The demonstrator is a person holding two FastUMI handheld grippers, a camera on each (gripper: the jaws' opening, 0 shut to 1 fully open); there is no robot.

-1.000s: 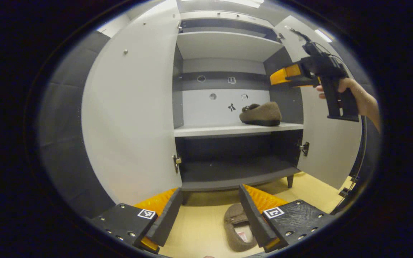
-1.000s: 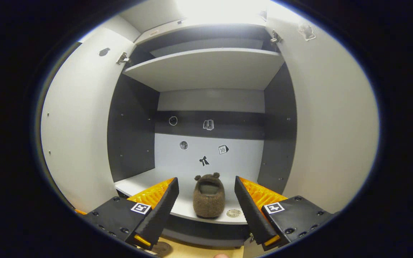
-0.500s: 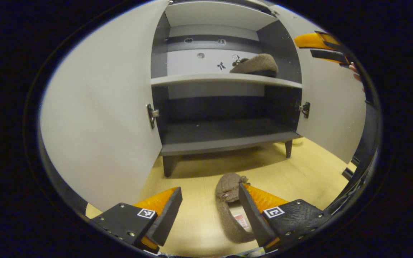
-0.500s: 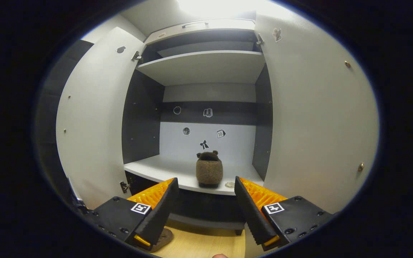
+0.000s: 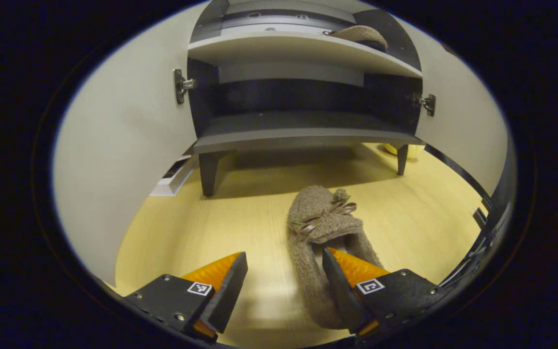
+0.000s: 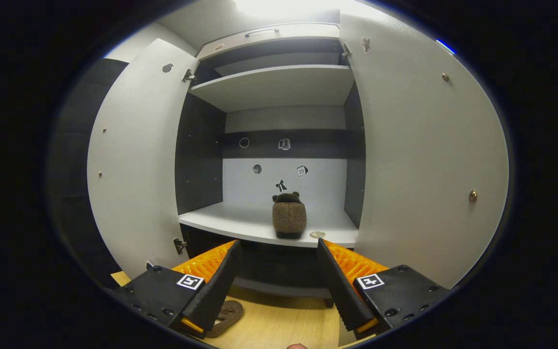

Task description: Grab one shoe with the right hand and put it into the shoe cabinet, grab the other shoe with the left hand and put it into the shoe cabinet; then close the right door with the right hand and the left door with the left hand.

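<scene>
Left gripper view, nearest first: left gripper (image 5: 284,286) hanging low over the floor (image 5: 211,228), jaws standing wide apart, gripping nothing. Right-hand finger (image 5: 344,286) overlapping the heel end of the shoe on the floor (image 5: 320,228); contact there hard to judge. Other finger sitting well clear of the slipper, bare wood between. Slipper lying flat on its sole, brown and fuzzy, bow-topped toe pointing toward the shoe cabinet (image 5: 298,138). Farther on, cabinet standing on short dark legs, bottom shelf dark, both doors swung open: left door (image 5: 124,140) filling the near left side, right door (image 5: 463,131) angling off at the right. On the pale middle shelf (image 5: 303,48), at the top, shoe on the shelf (image 5: 359,35) peeking over the board toward the right end.

Right gripper view, nearest first: right gripper (image 6: 279,286) held up facing the cabinet (image 6: 196,160), jaws spread wide, holding nothing. Below the left-hand finger, part of the floor slipper (image 6: 228,315) showing on the wood (image 6: 284,329). Beyond the fingertips, middle shelf (image 6: 240,223) carrying the second slipper (image 6: 288,218), heel toward the camera, toe toward the back panel, resting right of centre, just beside a small round disc (image 6: 317,234) near the shelf's front edge. Doors flanking, the left (image 6: 133,160) and the right (image 6: 424,160) both open. Small stickers dotting the back panel (image 6: 317,179) behind the slipper.
</scene>
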